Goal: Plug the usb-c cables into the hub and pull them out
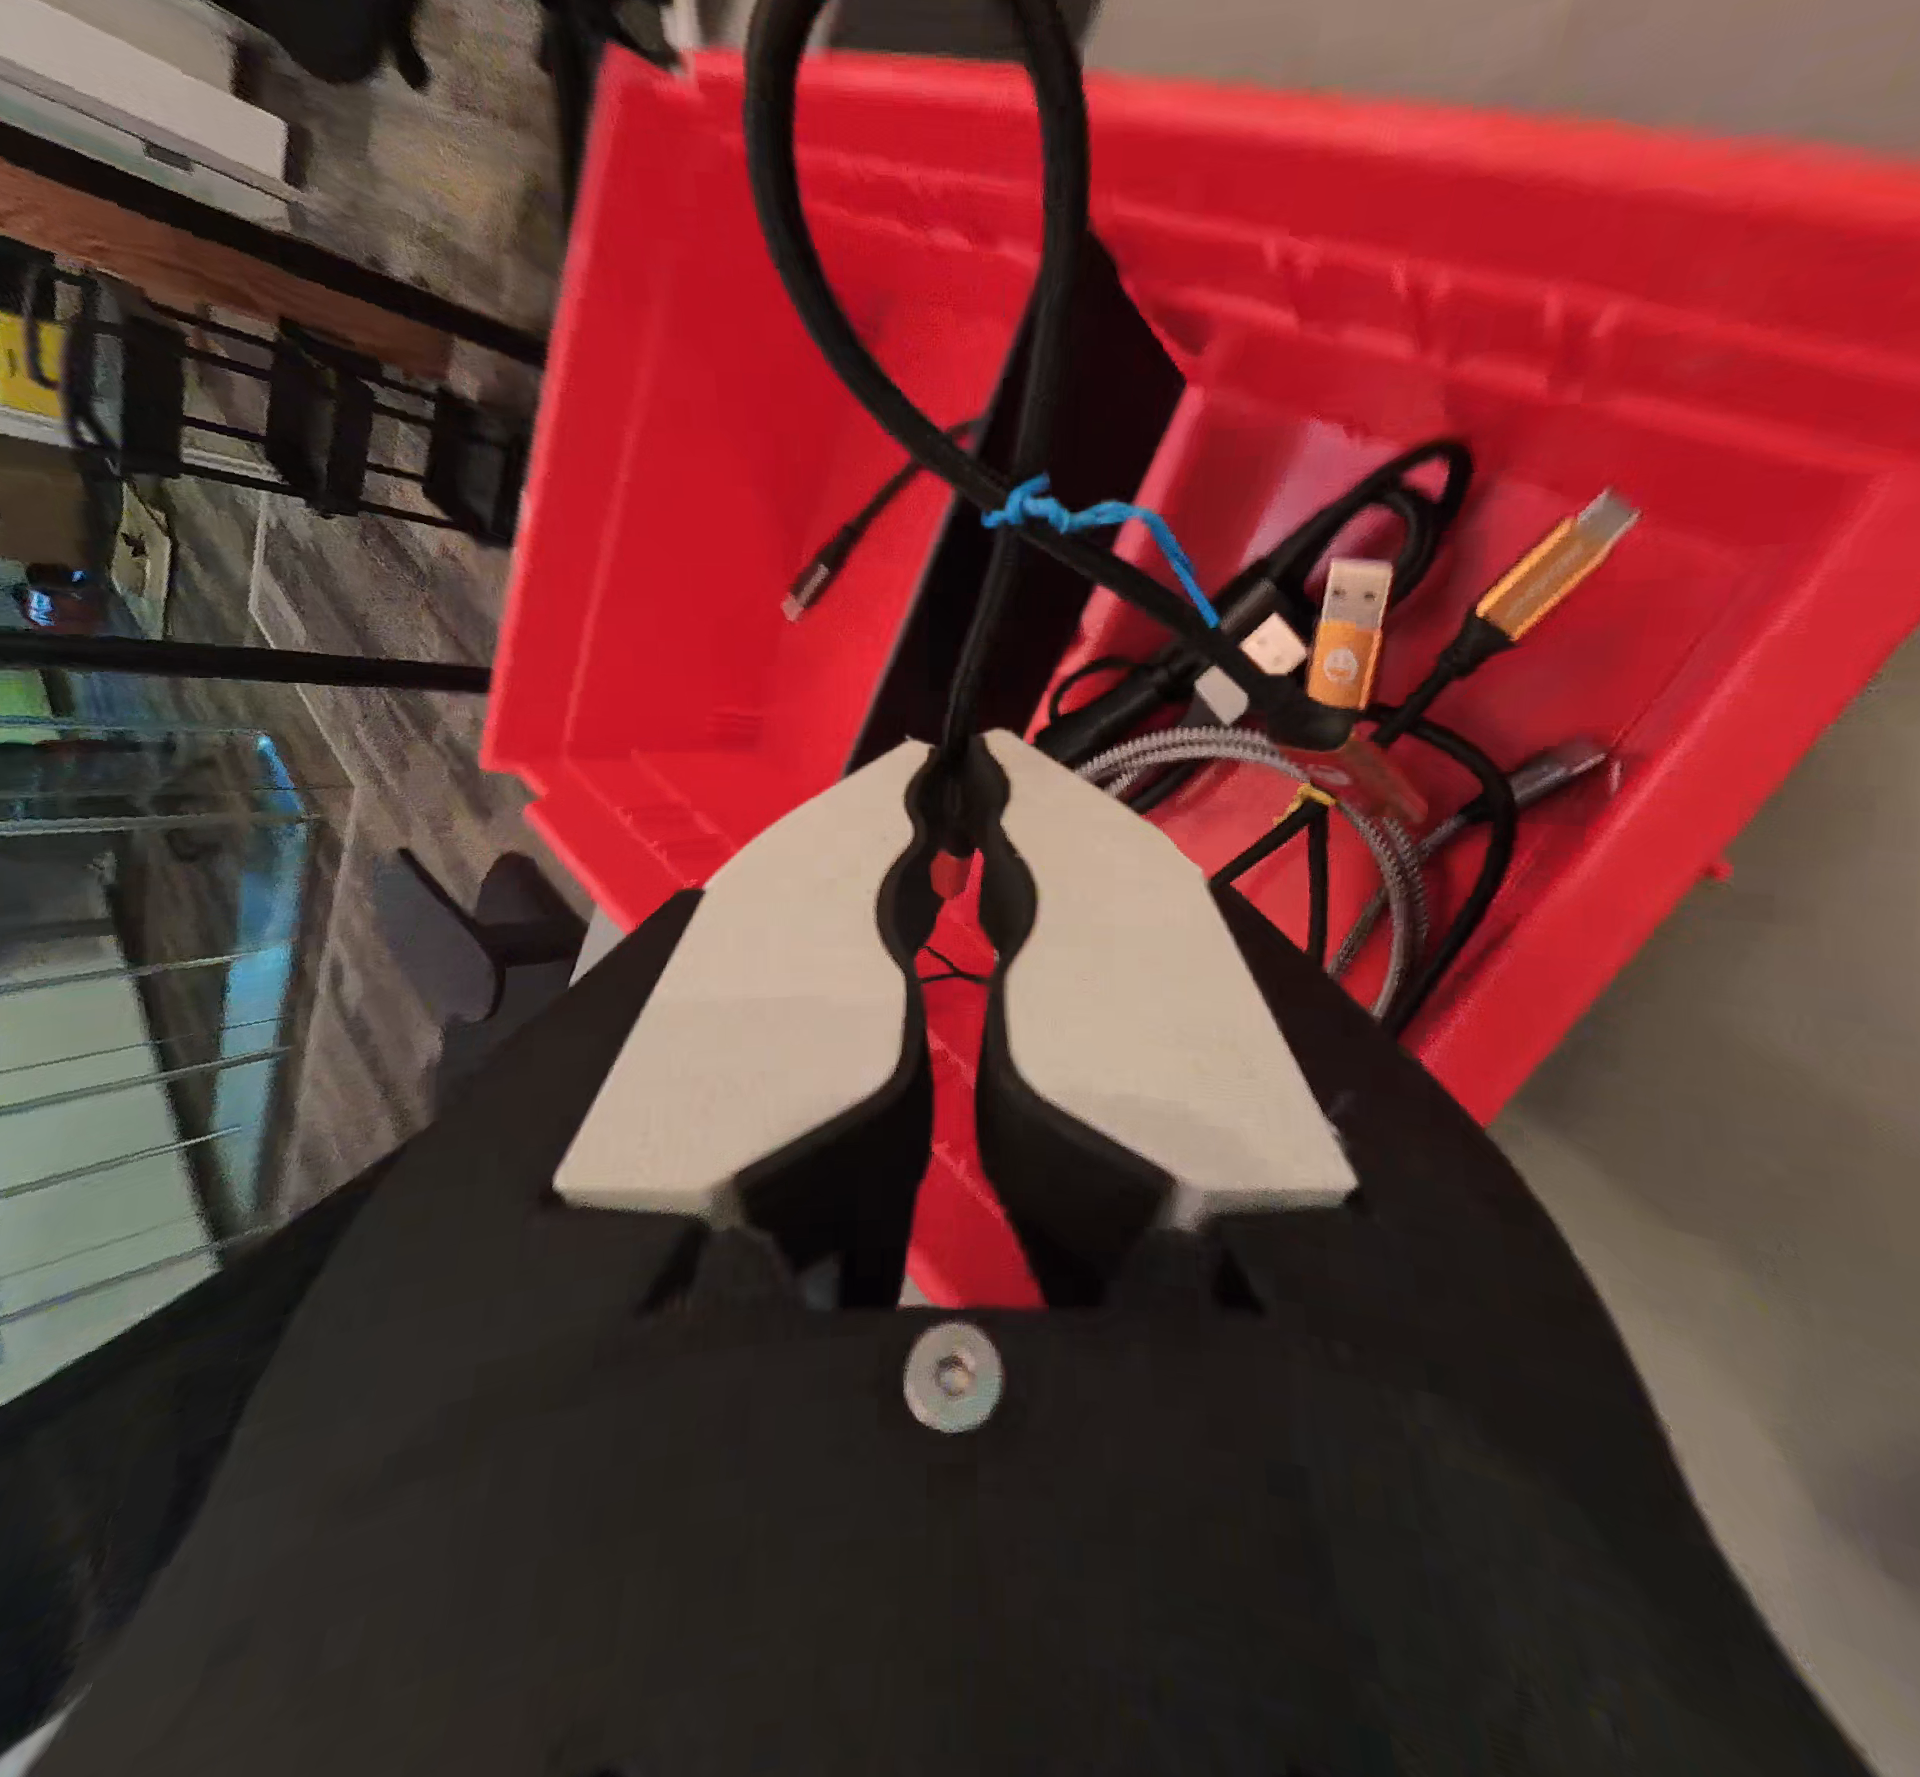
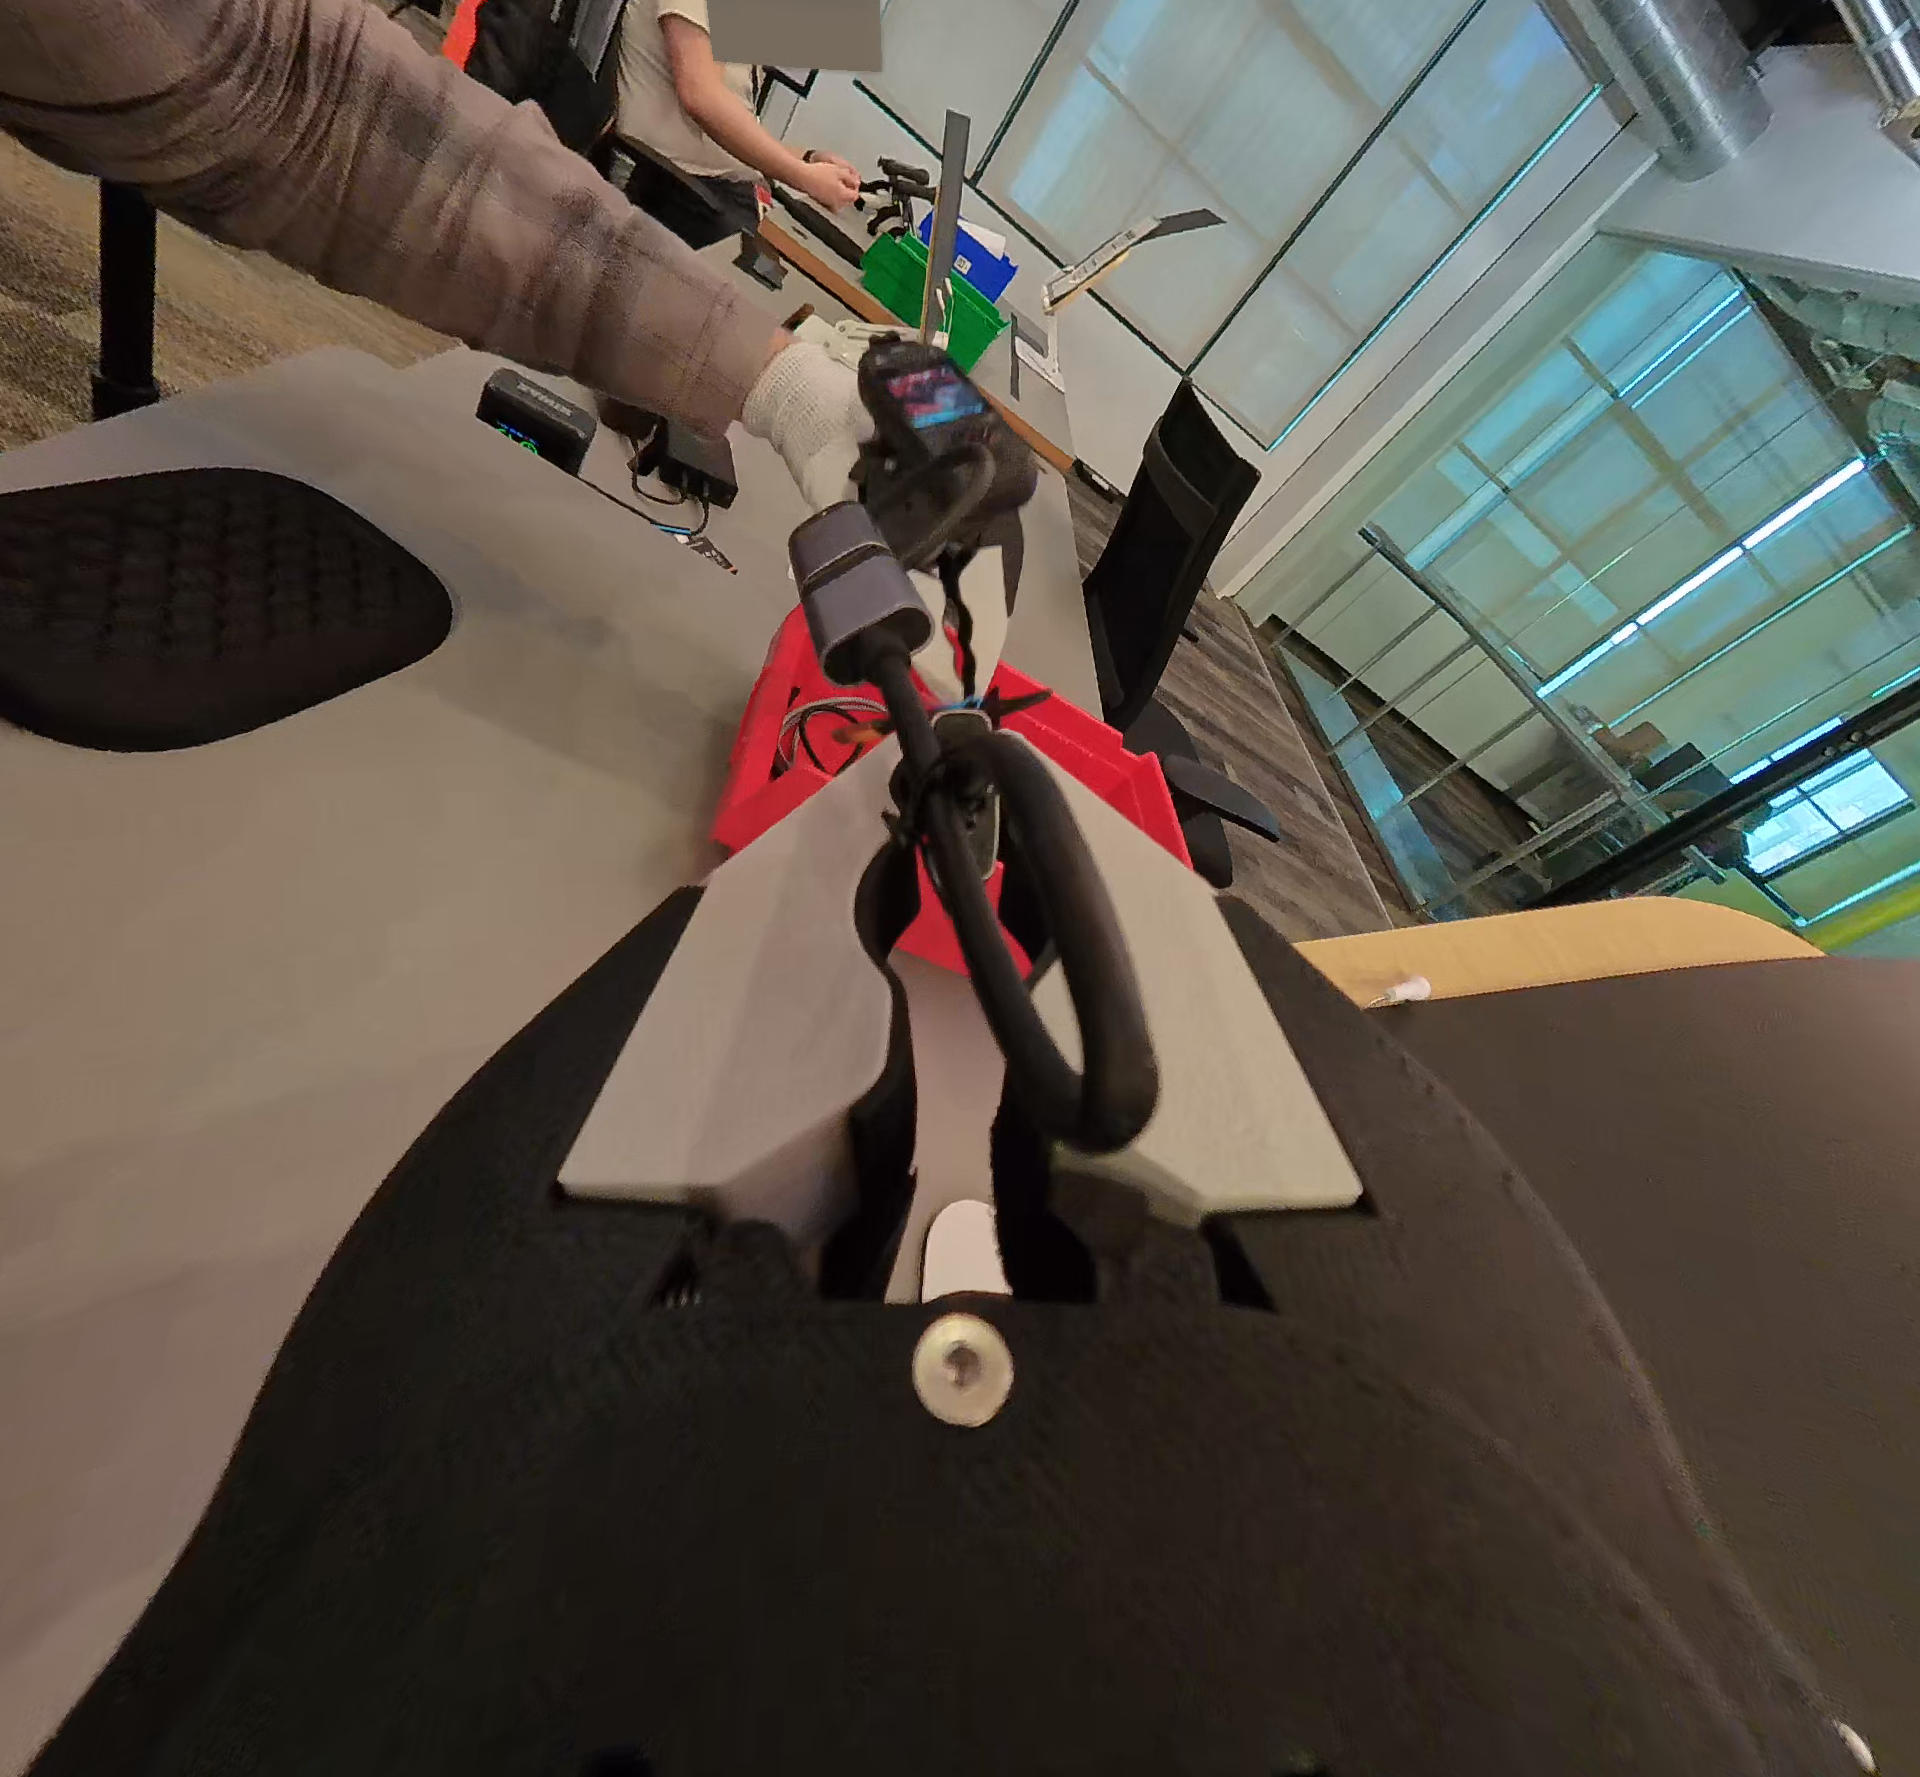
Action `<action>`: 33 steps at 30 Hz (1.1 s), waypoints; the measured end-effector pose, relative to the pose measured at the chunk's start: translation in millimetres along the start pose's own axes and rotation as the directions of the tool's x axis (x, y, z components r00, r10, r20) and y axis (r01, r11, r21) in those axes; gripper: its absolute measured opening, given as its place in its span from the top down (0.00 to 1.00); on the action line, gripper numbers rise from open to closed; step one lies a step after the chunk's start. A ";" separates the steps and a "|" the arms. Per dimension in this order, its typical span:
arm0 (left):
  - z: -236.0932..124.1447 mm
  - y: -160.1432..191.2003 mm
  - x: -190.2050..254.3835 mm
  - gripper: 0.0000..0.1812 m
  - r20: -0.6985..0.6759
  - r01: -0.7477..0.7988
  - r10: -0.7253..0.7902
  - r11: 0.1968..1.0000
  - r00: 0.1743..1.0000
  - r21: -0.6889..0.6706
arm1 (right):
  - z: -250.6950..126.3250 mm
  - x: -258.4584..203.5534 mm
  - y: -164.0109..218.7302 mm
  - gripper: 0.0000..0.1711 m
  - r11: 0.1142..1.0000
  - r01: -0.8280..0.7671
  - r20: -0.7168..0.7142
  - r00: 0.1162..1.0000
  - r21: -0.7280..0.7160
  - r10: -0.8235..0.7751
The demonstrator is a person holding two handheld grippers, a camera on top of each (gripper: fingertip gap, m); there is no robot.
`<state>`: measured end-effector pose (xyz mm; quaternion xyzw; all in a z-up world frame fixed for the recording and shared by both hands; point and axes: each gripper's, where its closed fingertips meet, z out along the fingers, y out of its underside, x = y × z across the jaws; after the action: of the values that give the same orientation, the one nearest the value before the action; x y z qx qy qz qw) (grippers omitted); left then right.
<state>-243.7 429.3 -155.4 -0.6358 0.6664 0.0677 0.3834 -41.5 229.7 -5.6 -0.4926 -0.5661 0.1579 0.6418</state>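
Closest in, the left gripper (image 1: 961, 771) pinches a looped black cable (image 1: 774, 34) above the red bin (image 1: 675, 377) of loose cables (image 1: 1340, 626), while the right gripper (image 2: 940, 828) clamps the hub's black lead, the grey hub (image 2: 857, 589) hanging beyond, partly hiding the gloved hand (image 2: 805, 413).

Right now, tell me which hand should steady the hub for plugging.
Right, probably: the right gripper is shut on the black cable just under the grey hub. The left gripper pinches a looped cable above the red bin.
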 end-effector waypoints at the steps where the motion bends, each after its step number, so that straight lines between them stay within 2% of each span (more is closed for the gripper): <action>1: -10.2 -6.8 -6.3 0.98 0.003 0.057 -0.057 0.997 0.998 0.057 | -1.4 0.6 -1.1 0.96 1.000 -0.001 -0.003 1.000 0.005 0.001; 3: -34.6 -23.4 -18.4 0.98 -0.013 0.178 -0.179 0.966 0.984 0.190 | -4.6 2.1 -3.2 0.96 1.000 -0.003 -0.008 1.000 0.015 0.003; 5: -63.4 -43.7 -27.0 0.98 -0.076 0.308 -0.300 0.892 0.951 0.330 | -7.9 3.4 -5.1 0.96 1.000 -0.008 -0.011 1.000 0.027 0.008; 7: -90.9 -62.2 -25.9 0.98 -0.150 0.387 -0.358 0.820 0.922 0.422 | -11.7 4.8 -7.4 0.96 0.999 -0.017 -0.014 1.000 0.046 0.017; 11: -137.7 -105.3 8.4 0.98 -0.362 0.514 -0.367 0.659 0.857 0.549 | -19.4 7.3 -10.0 0.96 0.997 -0.032 -0.015 0.999 0.070 0.033; 15: -156.9 -136.7 57.7 0.98 -0.452 0.547 -0.320 0.606 0.832 0.577 | -27.6 8.7 -12.3 0.96 0.995 -0.045 -0.012 0.999 0.090 0.046; 17: -153.2 -149.4 81.6 0.98 -0.441 0.529 -0.307 0.618 0.843 0.581 | -31.1 8.8 -13.1 0.96 0.994 -0.048 -0.010 0.999 0.095 0.049; 19: -145.4 -168.2 106.2 0.98 -0.521 0.602 -0.321 0.566 0.791 0.564 | -33.9 9.2 -13.1 0.97 0.994 -0.051 -0.008 0.999 0.095 0.052; 21: -120.4 -180.3 132.1 0.98 -0.509 0.597 -0.337 0.600 0.792 0.533 | -36.2 9.3 -13.8 0.97 0.993 -0.055 -0.007 0.998 0.103 0.056; 24: -83.8 -201.2 172.3 0.98 -0.565 0.636 -0.353 0.630 0.746 0.446 | -39.1 9.2 -12.5 0.97 0.993 -0.061 -0.001 0.998 0.105 0.061; 26: -66.3 -215.4 190.5 0.98 -0.613 0.675 -0.368 0.621 0.699 0.398 | -41.1 9.7 -8.0 0.97 0.992 -0.070 0.000 0.998 0.101 0.070; 29: -35.4 -220.3 205.8 0.98 -0.627 0.707 -0.424 0.638 0.653 0.305 | -44.6 12.3 -1.4 0.96 0.990 -0.095 -0.001 0.995 0.108 0.095; 31: -21.5 -218.5 215.5 0.98 -0.676 0.765 -0.484 0.616 0.556 0.189 | -46.9 14.1 1.4 0.97 0.987 -0.108 -0.003 0.994 0.117 0.109; 33: -8.7 -209.8 219.8 0.98 -0.672 0.783 -0.526 0.609 0.522 0.131 | -48.3 15.7 5.3 0.97 0.987 -0.114 -0.009 0.993 0.112 0.116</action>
<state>-36.2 211.2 -197.2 -0.7336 0.4466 -0.4241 0.2873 7.8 222.1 5.2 -0.4891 -0.5220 0.2223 0.6625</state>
